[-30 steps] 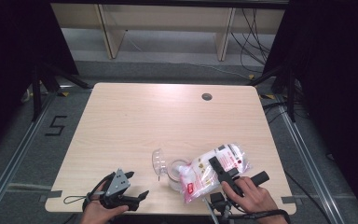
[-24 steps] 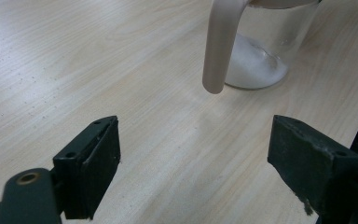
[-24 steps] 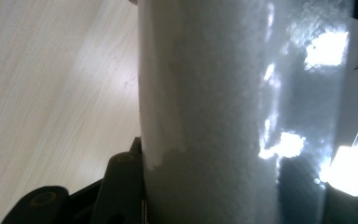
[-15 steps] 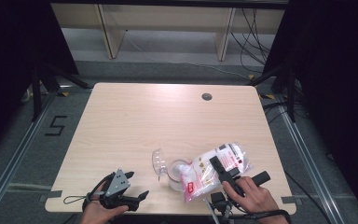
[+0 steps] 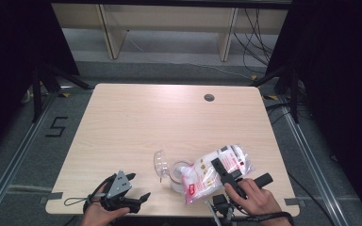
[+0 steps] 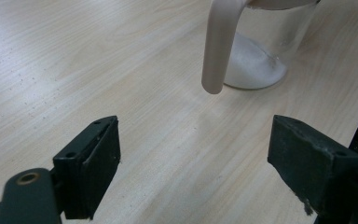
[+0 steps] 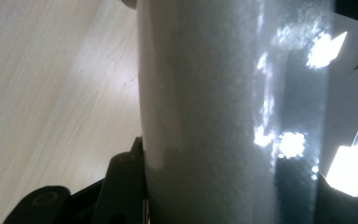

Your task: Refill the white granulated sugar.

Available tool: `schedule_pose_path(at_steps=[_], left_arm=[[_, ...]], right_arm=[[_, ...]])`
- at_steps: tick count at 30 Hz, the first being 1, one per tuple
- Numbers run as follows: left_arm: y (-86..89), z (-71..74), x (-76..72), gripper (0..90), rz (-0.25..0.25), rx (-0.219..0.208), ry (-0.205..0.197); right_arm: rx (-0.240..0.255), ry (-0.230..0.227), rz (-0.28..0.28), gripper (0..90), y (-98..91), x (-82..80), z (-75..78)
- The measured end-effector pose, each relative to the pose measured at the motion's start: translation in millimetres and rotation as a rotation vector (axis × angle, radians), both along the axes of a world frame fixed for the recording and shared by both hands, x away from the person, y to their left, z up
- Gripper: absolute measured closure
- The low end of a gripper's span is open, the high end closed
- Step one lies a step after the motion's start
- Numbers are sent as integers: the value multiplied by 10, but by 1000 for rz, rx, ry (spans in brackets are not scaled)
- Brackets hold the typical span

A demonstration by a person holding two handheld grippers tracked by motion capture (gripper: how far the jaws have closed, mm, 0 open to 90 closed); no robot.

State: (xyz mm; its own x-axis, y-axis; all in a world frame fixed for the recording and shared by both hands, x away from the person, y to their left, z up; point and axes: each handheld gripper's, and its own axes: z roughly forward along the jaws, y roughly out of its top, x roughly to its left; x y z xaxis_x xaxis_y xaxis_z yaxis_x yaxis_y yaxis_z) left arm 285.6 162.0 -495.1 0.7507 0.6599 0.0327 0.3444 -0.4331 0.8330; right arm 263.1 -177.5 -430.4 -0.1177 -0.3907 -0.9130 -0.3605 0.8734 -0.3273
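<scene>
Right tool (image 5: 222, 170): closed on a clear plastic bag (image 5: 217, 172) of white powder, jaws part-way apart with the bag's bulk pressed between them. In the right gripper view the bag (image 7: 205, 112) rises directly ahead of the tool, its white grainy contents against the left jaw and glare on the film to the right. The bag lies tilted, its lower end at the mouth of a clear measuring jug (image 5: 176, 172), just ahead and to the left of the tool.

Labels: the bag carries a red patch (image 5: 193, 188) near its lower end, further red print and a dark block toward its upper end. None of the writing can be read. On the floor to the left of the bench (image 5: 136, 117) a black mark resembling "5" (image 5: 56, 127) is visible.

Left tool (image 5: 131, 190): jaws wide apart, nothing between them, resting low over the bench near its front edge. In the left gripper view the jug (image 6: 261, 46) stands ahead of the tool and slightly right, well clear of both jaws, with a heap of white powder in its base and a pale handle (image 6: 220, 46) hanging on the near side.

Jug lid (image 5: 160, 162): clear, open, tipped back on the jug's left side.
</scene>
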Motion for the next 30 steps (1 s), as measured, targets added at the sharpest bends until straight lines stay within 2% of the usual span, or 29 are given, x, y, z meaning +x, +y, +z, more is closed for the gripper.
schedule_pose_path(at_steps=[3, 4, 7, 8, 10, 11, 13, 19, 24, 25, 26, 28, 30], left_arm=[[-1, 1, 0, 167, -1, 0, 10], [-1, -2, 4, 166, 2, 1, 1], [7, -3, 8, 167, 2, 11, 0], [-7, -14, -7, 167, 18, -20, 19], [4, -4, -13, 167, 21, -6, 18], [2, -7, -13, 167, 17, -16, 19], [3, -8, -14, 167, 18, -18, 21], [5, -7, -16, 167, 19, -9, 22], [-14, -23, -11, 167, 19, -32, 24], [-14, -23, -11, 166, 19, -32, 24], [3, -12, 0, 166, 0, -5, 34], [-8, -23, -3, 166, 12, -18, 28], [-6, -20, -2, 166, 14, -10, 28]], right_arm=[[-16, 0, 10, 615, 12, 2, 7], [-1, 2, 4, 615, 7, -6, -6], [-8, 5, 4, 616, 19, -16, -7], [-12, 6, 11, 617, 24, -15, -3], [-18, 3, 23, 618, 35, -13, 4], [-4, 0, 14, 618, 33, -20, -6], [-8, 6, 17, 620, 47, -22, 3], [-5, 7, 23, 622, 51, -18, -1], [2, 2, 26, 625, 37, -2, -16], [2, 2, 26, 625, 37, -2, -16], [1, 7, 25, 625, 31, 9, -23], [-6, 10, 22, 627, 27, 13, -30], [-5, 11, 27, 628, 23, 13, -33]])
